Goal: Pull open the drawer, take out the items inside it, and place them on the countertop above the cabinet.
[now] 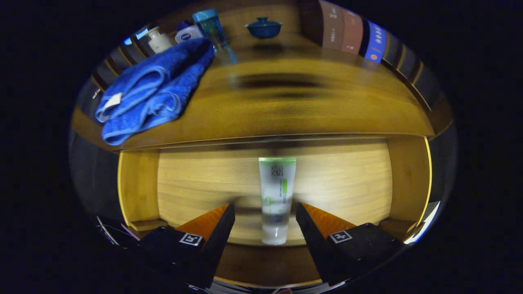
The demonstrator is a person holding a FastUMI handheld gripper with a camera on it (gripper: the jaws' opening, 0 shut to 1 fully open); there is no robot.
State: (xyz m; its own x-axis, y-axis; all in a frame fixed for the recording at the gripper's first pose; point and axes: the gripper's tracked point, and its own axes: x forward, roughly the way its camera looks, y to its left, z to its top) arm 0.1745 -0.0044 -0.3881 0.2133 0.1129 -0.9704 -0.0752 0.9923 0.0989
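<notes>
The wooden drawer (351, 179) stands pulled open below the countertop (294, 106). On its floor lies a white tube with a green end (277, 196), lengthwise, its clear cap toward me. My gripper (265, 210) is open above the drawer, one finger on each side of the tube's lower half with a gap on both sides, not touching it. A folded blue towel (151, 94) lies on the countertop to the left.
At the back of the countertop stand a small white bottle (158, 40), a white jar with a blue label (188, 34), a teal cup (210, 25) and a dark blue lidded bowl (264, 27). Books (351, 32) stand at the back right. The drawer's side walls (137, 188) flank the tube.
</notes>
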